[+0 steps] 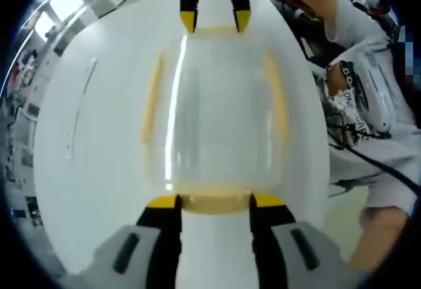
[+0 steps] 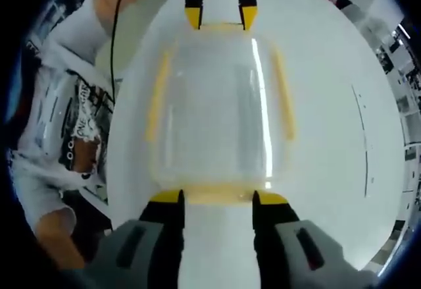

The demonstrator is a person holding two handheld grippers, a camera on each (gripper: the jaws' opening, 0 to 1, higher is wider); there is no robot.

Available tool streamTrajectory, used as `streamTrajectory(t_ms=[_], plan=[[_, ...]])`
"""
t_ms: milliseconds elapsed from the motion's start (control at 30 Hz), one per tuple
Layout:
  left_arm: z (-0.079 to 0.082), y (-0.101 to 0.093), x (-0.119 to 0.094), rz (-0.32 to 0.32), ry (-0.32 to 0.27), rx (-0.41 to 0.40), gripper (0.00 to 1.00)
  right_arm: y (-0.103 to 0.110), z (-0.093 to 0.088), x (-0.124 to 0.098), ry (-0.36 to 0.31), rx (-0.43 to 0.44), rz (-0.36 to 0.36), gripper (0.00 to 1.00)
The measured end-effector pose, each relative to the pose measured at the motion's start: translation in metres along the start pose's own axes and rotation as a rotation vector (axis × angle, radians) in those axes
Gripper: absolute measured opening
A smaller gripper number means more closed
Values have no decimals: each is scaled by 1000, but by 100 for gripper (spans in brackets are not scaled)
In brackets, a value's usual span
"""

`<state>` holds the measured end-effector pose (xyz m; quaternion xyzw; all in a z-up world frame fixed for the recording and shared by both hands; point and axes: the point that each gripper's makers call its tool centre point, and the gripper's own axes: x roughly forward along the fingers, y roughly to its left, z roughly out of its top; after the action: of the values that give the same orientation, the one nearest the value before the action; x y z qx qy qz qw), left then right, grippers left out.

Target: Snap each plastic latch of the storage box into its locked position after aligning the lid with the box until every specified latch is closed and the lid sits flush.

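Observation:
A clear storage box (image 1: 217, 111) with its lid on lies on the white table (image 1: 92, 144). Yellow latches run along its long sides (image 1: 152, 98) (image 1: 277, 95). My left gripper (image 1: 215, 201) is open at the near short end, its yellow-tipped jaws either side of the yellow end latch (image 1: 214, 205). My right gripper (image 1: 215, 20) stands open at the far end. In the right gripper view the box (image 2: 214, 105) lies the same way: my right gripper (image 2: 218, 197) straddles its end latch (image 2: 217, 192), and the left gripper (image 2: 220, 16) is opposite. Whether the latches are snapped down I cannot tell.
A person in a white printed shirt (image 1: 368, 105) stands at the table's edge, also seen as a shirt (image 2: 66, 124) with a dark cable (image 2: 115, 32) hanging. Bare table surface (image 2: 335, 137) surrounds the box. Room clutter lies beyond the table's far edges.

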<state>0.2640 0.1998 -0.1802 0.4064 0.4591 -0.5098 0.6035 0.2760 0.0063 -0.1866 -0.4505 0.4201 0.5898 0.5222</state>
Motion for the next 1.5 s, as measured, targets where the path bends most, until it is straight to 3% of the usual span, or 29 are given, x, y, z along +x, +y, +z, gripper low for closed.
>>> streamTrajectory(t_ms=[267,600,800,900,1033,1133,1367,1500], plan=[[-2,-3,1,-5,-34,-6,40,1,-1,1,-4,-15,0,41],[-9,-2,-1,1,-66,-102,39,1,-2,2,-47,-48,-10,42],[-28,5,-5,43,-37,-117,33,-2,-4,0,-73,-40,-26,43],[-31,5,-8,54,-50,-133,32,-4,-10,-2,-87,-40,-46,43],[-17,10,-21,88,-86,-105,30,-11,-14,-14,-174,-32,-110,42],[0,16,-26,117,-86,-53,24,-17,-13,-23,-252,-37,-168,34],[48,14,-13,62,-71,27,18,-33,-13,-33,-409,38,-272,14],[61,12,-3,29,-38,37,18,-36,-15,-36,-459,75,-298,9]])
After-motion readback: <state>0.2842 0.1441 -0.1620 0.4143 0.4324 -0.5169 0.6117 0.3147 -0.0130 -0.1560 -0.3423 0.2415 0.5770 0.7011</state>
